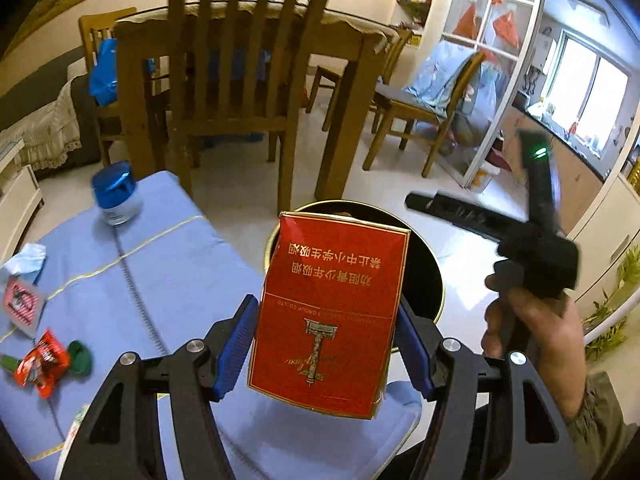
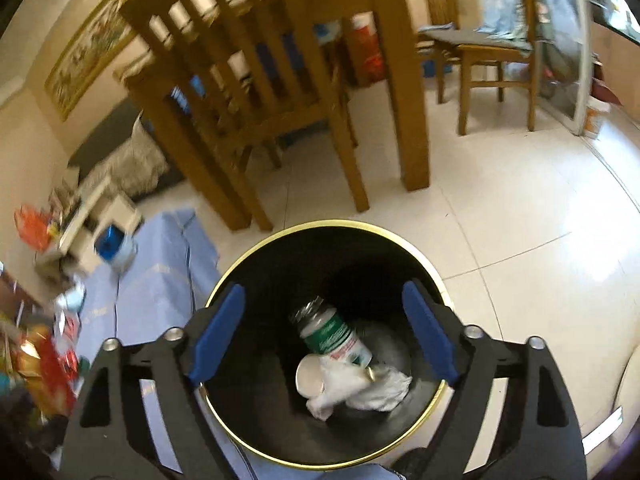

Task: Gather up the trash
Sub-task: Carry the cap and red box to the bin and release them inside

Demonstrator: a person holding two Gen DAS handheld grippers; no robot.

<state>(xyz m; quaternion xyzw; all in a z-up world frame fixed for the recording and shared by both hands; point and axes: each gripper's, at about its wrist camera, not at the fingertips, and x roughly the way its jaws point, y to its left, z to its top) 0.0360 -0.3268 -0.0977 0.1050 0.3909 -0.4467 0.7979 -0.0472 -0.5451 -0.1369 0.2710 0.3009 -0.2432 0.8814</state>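
While the left gripper pinched a red cardboard cigarette pack between its blue pads, the step in hand looked like the drop into the round black bin with a gold rim, which sat just beyond and partly behind the pack. The next move probably called for carrying the pack forward over the bin's mouth and spreading the jaws. Over the bin, the right gripper stood spread and empty, and below it lay a green-labelled bottle and crumpled white paper. More litter, a red snack wrapper among it, remained on the blue-covered worktop, well left of the left gripper.
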